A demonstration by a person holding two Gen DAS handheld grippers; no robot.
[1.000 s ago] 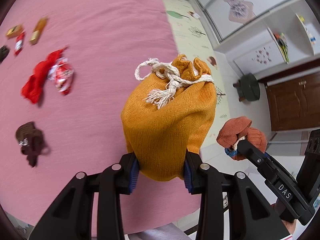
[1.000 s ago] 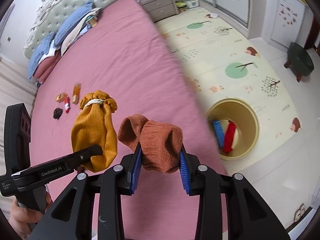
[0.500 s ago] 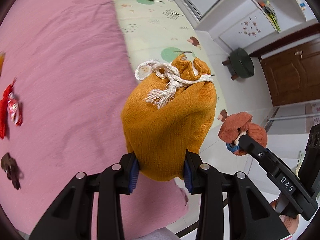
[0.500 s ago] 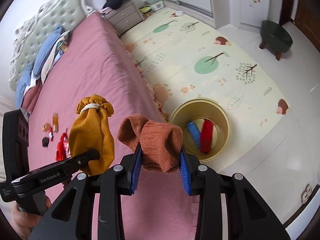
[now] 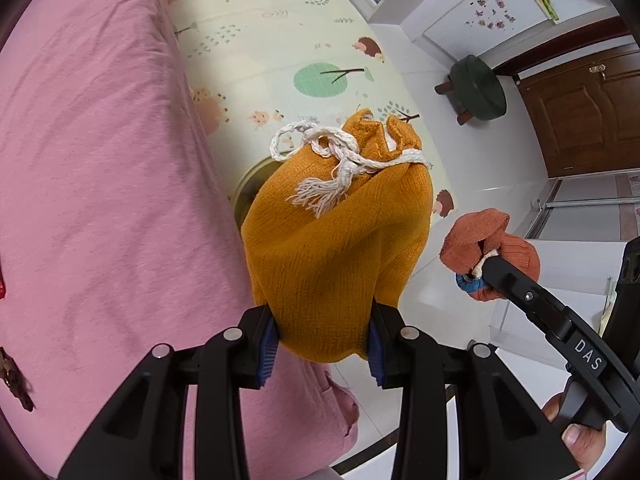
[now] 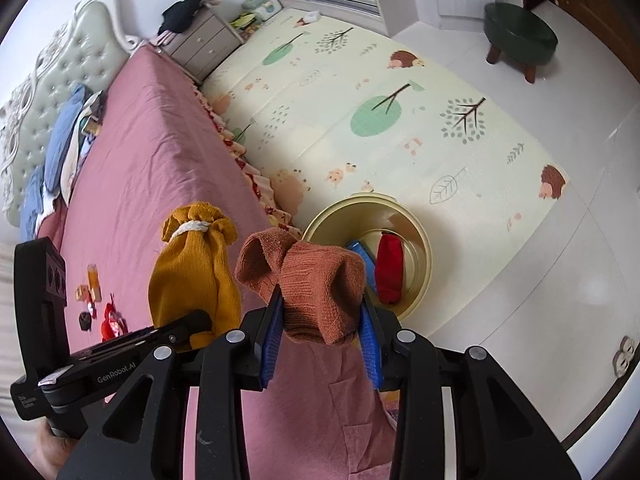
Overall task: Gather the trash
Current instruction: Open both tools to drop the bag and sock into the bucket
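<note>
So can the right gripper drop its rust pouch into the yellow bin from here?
Probably yes: the right gripper, shut on the rust knit pouch, sits beside the open yellow bin, with nothing between them; a short move over it looks needed.

Home bedroom: bed [image 6: 160,152], nightstand [image 6: 200,42].

The yellow bin [image 5: 248,184] is largely hidden behind the mustard pouch [image 5: 340,248], while small wrappers [image 6: 94,300] on the bed are too small to be identified.
</note>
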